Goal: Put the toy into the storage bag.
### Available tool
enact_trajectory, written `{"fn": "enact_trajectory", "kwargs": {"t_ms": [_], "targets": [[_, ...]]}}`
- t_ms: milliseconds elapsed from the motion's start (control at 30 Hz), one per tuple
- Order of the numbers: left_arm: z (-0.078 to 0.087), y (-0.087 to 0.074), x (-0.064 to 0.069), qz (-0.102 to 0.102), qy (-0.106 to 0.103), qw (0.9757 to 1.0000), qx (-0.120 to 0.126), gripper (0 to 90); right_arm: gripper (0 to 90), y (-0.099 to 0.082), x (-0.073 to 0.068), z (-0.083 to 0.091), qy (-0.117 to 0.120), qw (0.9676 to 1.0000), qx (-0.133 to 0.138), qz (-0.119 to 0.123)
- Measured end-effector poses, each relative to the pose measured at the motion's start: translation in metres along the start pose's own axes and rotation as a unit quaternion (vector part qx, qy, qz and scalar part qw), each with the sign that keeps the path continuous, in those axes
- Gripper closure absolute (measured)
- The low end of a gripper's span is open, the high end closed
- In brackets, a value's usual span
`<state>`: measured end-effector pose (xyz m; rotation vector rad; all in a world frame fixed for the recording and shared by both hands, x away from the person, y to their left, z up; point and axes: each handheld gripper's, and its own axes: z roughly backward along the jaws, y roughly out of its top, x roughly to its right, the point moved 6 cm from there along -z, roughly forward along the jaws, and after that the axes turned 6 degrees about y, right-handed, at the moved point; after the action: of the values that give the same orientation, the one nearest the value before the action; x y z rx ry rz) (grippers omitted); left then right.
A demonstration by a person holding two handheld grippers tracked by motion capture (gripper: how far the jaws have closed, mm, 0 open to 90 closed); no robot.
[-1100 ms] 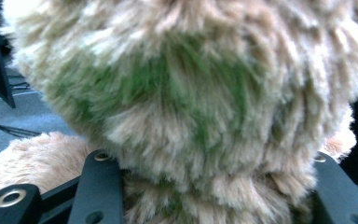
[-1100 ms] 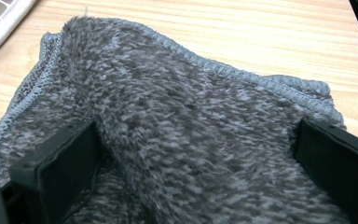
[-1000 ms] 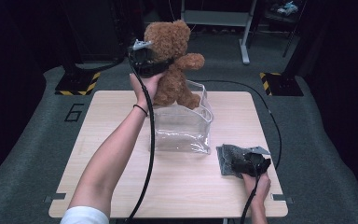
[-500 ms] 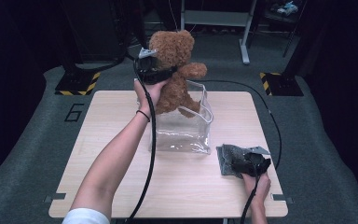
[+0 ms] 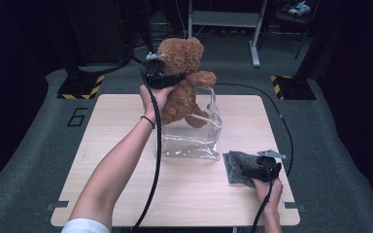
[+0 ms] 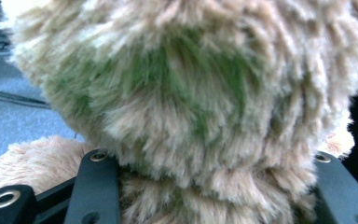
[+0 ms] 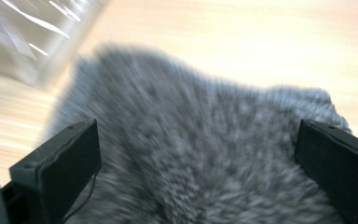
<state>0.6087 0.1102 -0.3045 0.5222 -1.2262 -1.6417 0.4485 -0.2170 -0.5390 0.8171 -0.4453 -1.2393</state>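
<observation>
High view: our left gripper (image 5: 175, 79) clamps the fuzzy brown bear (image 5: 184, 80) above the clear plastic box (image 5: 194, 138); our right gripper (image 5: 249, 171), jaws apart, straddles a nubby grey cloth (image 5: 235, 165), near right.

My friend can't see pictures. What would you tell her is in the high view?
A person's left gripper holds a brown teddy bear by the neck above a clear plastic bag standing on a wooden table. The right gripper rests on a grey cloth lying beside the bag.
</observation>
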Motion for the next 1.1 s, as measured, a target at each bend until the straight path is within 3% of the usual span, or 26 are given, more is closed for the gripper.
{"fn": "enact_trajectory", "kwargs": {"t_ms": [133,300,400,533,700,833,933,1100], "targets": [[0.004,-0.003,0.002,-0.001,-0.006,0.9999,-0.010,46.2,3.8,0.037,-0.027,0.021,0.043,0.9987,0.025,0.014],[0.001,-0.010,0.001,0.001,-0.003,0.9998,-0.021,45.9,7.2,0.079,-0.059,0.040,0.093,0.9936,0.059,0.026],[0.000,-0.012,0.002,-0.001,-0.001,0.9998,-0.021,45.7,8.2,0.105,-0.077,0.053,0.112,0.9901,0.080,0.029],[-0.002,-0.013,0.003,-0.001,0.002,0.9998,-0.021,45.4,9.4,0.141,-0.093,0.060,0.114,0.9872,0.106,0.034],[-0.003,-0.014,0.004,0.000,0.004,0.9999,-0.017,45.1,14.0,0.167,-0.099,0.032,0.086,0.9933,0.075,0.020],[-0.004,-0.013,0.004,0.012,0.005,0.9999,-0.006,44.9,15.0,0.168,-0.096,0.007,0.069,0.9967,0.040,-0.007],[-0.004,-0.012,0.001,0.014,0.008,0.9999,0.002,44.8,14.9,0.161,-0.097,-0.001,0.082,0.9965,0.013,-0.010],[-0.004,-0.013,-0.003,0.019,0.021,0.9995,0.014,44.5,12.7,0.147,-0.100,-0.003,0.100,0.9947,-0.018,0.015]]}}
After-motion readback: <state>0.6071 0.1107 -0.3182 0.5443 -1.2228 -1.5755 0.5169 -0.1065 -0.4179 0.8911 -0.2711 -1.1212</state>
